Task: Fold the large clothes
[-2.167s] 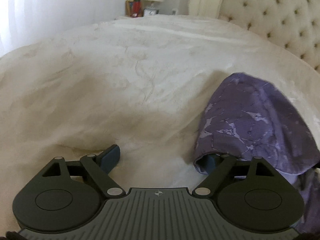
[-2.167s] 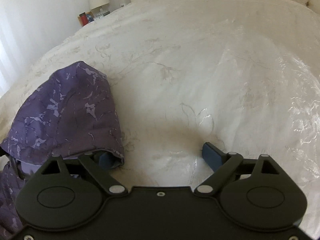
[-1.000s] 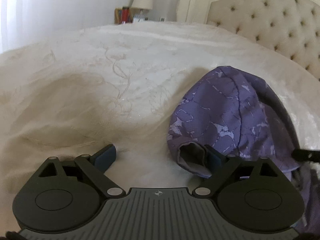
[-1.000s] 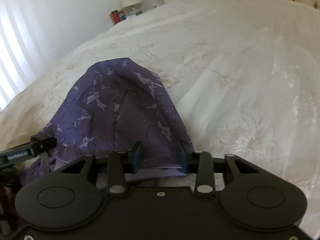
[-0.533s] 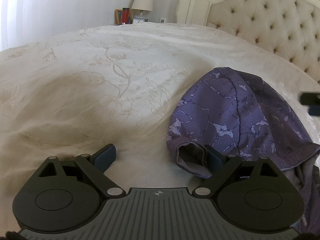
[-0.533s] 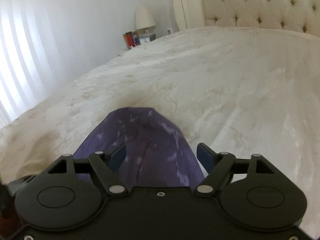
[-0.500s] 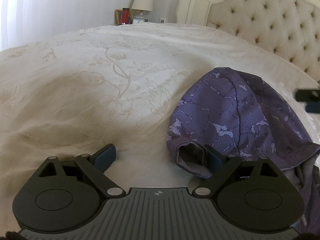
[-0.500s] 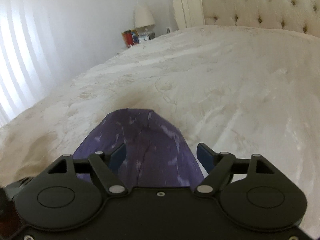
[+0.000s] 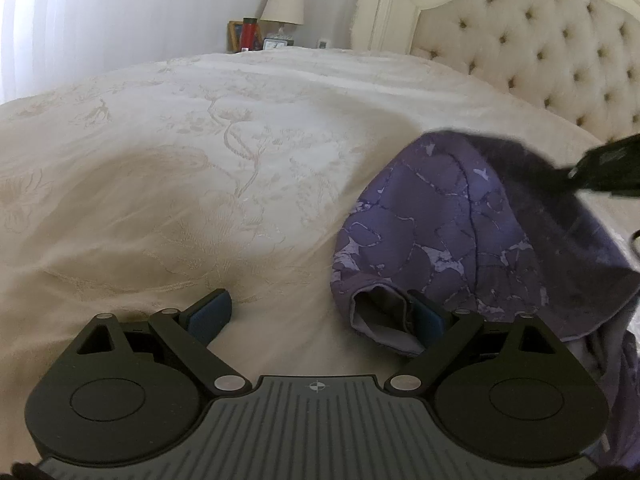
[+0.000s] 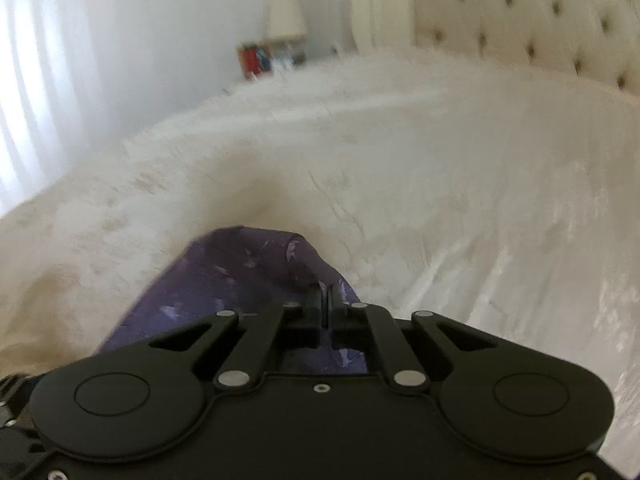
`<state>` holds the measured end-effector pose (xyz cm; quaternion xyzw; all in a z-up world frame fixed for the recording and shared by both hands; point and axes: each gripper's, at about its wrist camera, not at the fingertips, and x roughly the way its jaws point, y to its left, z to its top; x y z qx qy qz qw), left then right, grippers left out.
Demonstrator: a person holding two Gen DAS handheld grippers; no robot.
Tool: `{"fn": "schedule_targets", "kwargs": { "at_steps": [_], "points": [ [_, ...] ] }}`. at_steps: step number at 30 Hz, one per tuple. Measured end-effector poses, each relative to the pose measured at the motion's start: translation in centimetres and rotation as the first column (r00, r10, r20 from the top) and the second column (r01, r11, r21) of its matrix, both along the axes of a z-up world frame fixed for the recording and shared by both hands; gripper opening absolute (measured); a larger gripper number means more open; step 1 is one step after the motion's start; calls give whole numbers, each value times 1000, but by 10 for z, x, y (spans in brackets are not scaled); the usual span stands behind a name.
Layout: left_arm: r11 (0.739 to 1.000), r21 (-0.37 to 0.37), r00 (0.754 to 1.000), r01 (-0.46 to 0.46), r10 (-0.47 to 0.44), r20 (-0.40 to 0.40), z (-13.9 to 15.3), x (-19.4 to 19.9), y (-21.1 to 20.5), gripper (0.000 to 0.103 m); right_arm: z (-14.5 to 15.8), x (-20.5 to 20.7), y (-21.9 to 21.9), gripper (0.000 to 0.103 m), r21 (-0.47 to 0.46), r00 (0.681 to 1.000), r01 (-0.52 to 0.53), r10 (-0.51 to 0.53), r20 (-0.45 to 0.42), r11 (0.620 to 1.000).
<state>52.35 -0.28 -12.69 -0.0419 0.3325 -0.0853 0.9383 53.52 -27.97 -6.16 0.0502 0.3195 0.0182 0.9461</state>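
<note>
- Left gripper (image 9: 318, 314): jaws spread wide, low over the bedspread (image 9: 168, 184); the left pad (image 9: 210, 312) rests on bare cover at about 7 o'clock in the left wrist view
- The right pad (image 9: 426, 316) sits inside the open cuff of the purple garment (image 9: 452, 236); nothing is clamped between the two pads
- Right gripper (image 10: 323, 300): jaws closed to a thin slit at frame centre in the right wrist view, pinching a fold of the purple garment (image 10: 240, 276)
- Right wrist view: the garment runs from the closed fingertips toward 7 o'clock and passes under the gripper body; this view is motion-blurred, so fabric detail is unclear
- Left wrist view: the garment lies in a mound on the cover at about 3 to 4 o'clock, patterned dark purple with paler veining, with a grey lining showing at the cuff opening
- A dark, blurred part of the right gripper enters that view at the 2 o'clock edge, above the garment's upper edge
- Bedspread: cream, with embroidered floral stems, filling most of both views
- Tufted headboard (image 9: 532, 36): cream, buttoned, at 1 to 2 o'clock in the left wrist view
- Lamp (image 9: 283, 7): at 12 o'clock beyond the far edge of the bed, with a red bottle (image 9: 249, 34) just to its left
</note>
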Motion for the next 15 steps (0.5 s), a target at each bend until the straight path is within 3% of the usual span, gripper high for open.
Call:
{"fn": "schedule_targets", "kwargs": {
  "at_steps": [3, 6, 12, 15],
  "points": [
    [1000, 7, 1000, 5, -5, -11, 3, 1, 0, 93, 23, -35, -2, 9, 25, 992, -58, 55, 110, 998],
    [996, 90, 1000, 7, -6, -13, 16, -5, -6, 93, 43, -73, -3, 9, 18, 972, -136, 130, 193, 991],
    [971, 232, 996, 57, -71, 56, 45, -47, -4, 93, 76, -167, 1, 9, -45, 895, -300, 297, 334, 953],
    [973, 223, 996, 63, -76, 48, 52, -74, 11, 93, 76, -215, 10, 9, -102, 858, -371, 383, 342, 923]
  ]
}}
